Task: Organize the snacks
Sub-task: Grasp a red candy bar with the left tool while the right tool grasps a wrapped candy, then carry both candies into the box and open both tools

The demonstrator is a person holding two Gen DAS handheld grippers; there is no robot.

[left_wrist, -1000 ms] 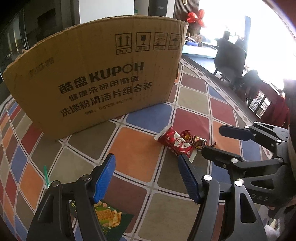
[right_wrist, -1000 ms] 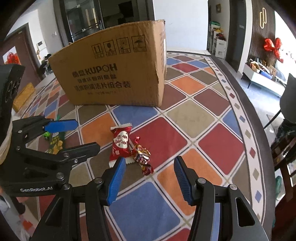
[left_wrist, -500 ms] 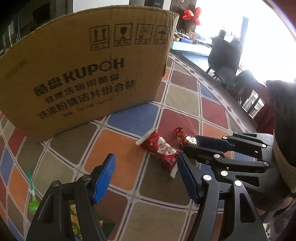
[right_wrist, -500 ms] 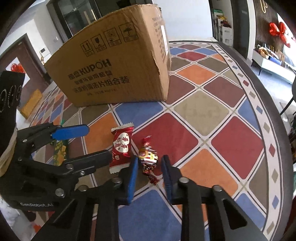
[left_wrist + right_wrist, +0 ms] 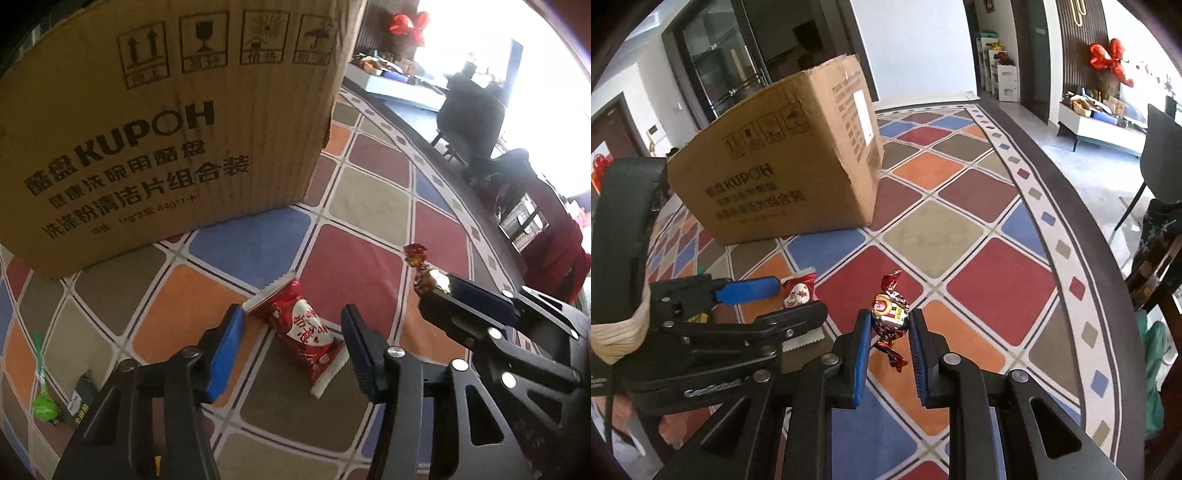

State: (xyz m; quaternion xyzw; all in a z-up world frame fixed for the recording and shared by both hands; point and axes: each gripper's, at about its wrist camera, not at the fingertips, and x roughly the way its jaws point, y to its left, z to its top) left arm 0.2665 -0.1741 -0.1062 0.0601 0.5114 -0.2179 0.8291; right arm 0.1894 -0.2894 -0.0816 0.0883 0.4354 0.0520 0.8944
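Note:
A red snack packet (image 5: 303, 332) lies flat on the checked tablecloth. My left gripper (image 5: 291, 343) straddles it with the jaws closing; its blue pads (image 5: 225, 350) stand just off the packet's ends. My right gripper (image 5: 888, 328) is shut on a foil-wrapped candy (image 5: 890, 314) and holds it clear of the cloth. The left wrist view shows that candy (image 5: 421, 266) sticking up from the right gripper (image 5: 436, 295). In the right wrist view the left gripper (image 5: 783, 301) is at the left, around the packet (image 5: 798, 291). The KUPOH cardboard box (image 5: 147, 129) stands just behind.
A green wrapped sweet (image 5: 44, 404) and a dark green packet (image 5: 81, 400) lie at the left of the cloth. The round table's dark rim (image 5: 1082, 229) curves along the right. Chairs (image 5: 1160, 147) stand beyond it.
My left gripper moved in over the red packet and its jaws narrowed around it. My right gripper shut on the foil candy and raised it off the cloth.

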